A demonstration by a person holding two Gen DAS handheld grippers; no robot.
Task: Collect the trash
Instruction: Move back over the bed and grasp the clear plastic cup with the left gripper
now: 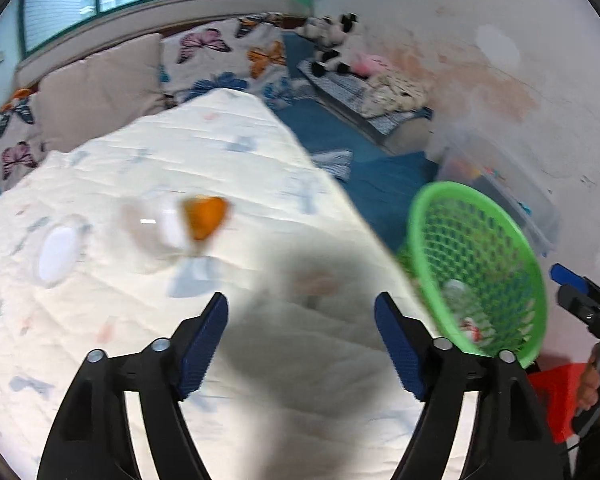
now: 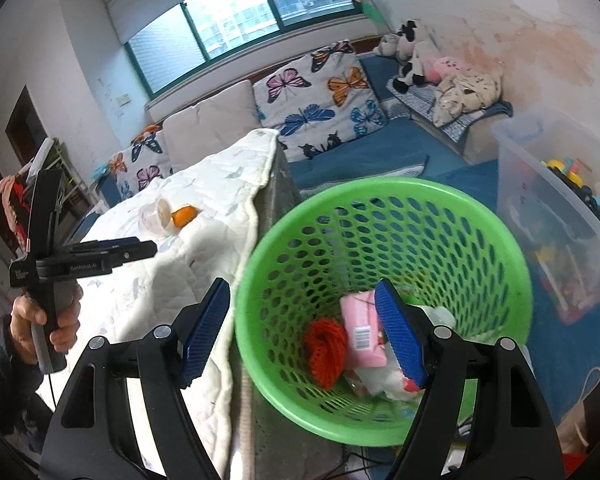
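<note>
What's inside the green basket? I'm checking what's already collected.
In the basket: a red knit piece, a pink packet, white crumpled scraps. Anything beneath them is covered.

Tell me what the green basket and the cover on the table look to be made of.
Green basket: moulded plastic, apparently, with a slight sheen, a smooth rim and walls pierced by even rows of holes. Table cover: quilted fabric, probably cotton or a blend, matte cream with faint prints; stitched lines, soft wrinkles and a bound edge drooping over the side suggest it.
</note>
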